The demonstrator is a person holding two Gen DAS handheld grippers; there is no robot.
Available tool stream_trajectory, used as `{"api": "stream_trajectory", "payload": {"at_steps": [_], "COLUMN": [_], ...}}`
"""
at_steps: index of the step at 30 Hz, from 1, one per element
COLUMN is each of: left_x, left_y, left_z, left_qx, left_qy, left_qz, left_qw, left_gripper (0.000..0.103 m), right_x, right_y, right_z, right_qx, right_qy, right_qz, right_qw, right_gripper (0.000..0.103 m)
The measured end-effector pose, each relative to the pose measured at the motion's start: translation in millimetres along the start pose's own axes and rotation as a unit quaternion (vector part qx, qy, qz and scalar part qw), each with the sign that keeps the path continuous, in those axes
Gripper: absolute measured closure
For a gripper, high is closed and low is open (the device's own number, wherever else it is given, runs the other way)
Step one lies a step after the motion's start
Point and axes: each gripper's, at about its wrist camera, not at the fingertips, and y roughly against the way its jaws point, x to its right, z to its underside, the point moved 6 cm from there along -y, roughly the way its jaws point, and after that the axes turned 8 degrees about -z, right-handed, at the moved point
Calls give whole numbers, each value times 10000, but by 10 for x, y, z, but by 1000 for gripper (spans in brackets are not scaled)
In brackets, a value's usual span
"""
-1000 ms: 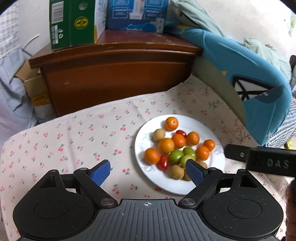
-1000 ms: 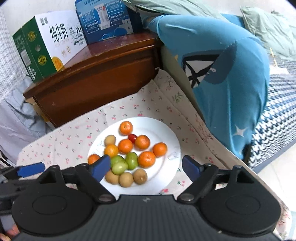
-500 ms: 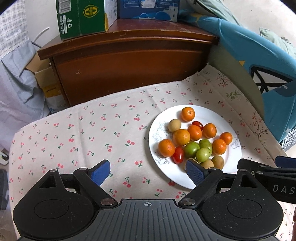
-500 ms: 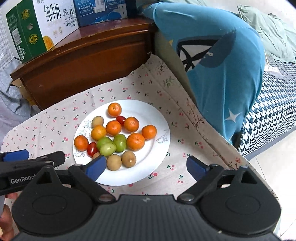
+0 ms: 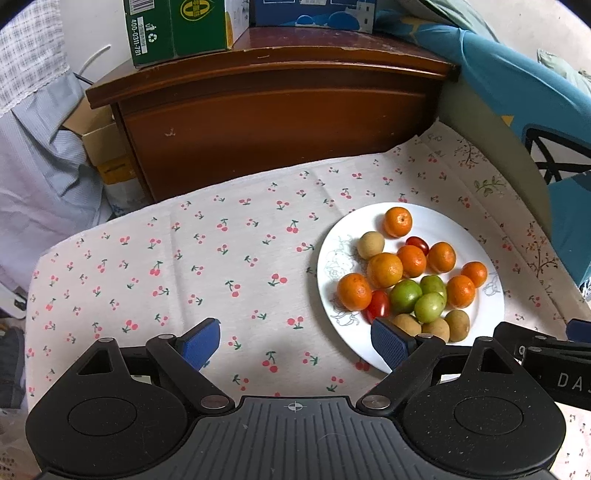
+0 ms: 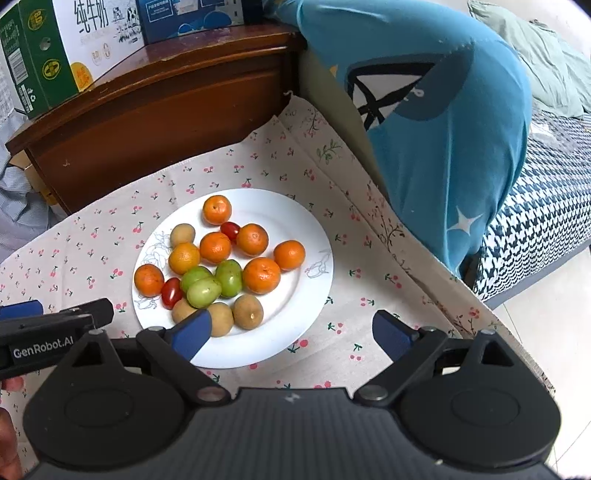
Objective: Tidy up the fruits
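A white plate on the cherry-print cloth holds several oranges, green fruits, brown longans and two red cherry tomatoes. My left gripper is open and empty, above the cloth left of the plate, its right finger over the plate's near rim. My right gripper is open and empty, above the plate's near right edge. Each gripper's side shows in the other's view.
A brown wooden cabinet stands behind the table with a green carton and a blue box on top. A blue cushion and bed lie right. The table edge falls off at right.
Both grippers have drawn back and risen, so the plate sits farther right in the left view and more central in the right view. Both stay open. The fruit has not moved.
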Motion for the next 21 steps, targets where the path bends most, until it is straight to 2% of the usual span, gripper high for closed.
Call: {"api": "stream_trajectory", "payload": {"at_steps": [21], "left_x": [45], "left_y": [-103], "left_z": [48], "left_qx": [-84], "left_qy": [-293], "left_qz": [-268], "left_qw": [9992], "left_gripper": [12], "right_x": [-67], "right_y": [-164], "right_z": [17], "right_qx": [-175], "right_qy": [85], "right_qz": [148], "right_qw": [9997], "right_gripper": [9]}}
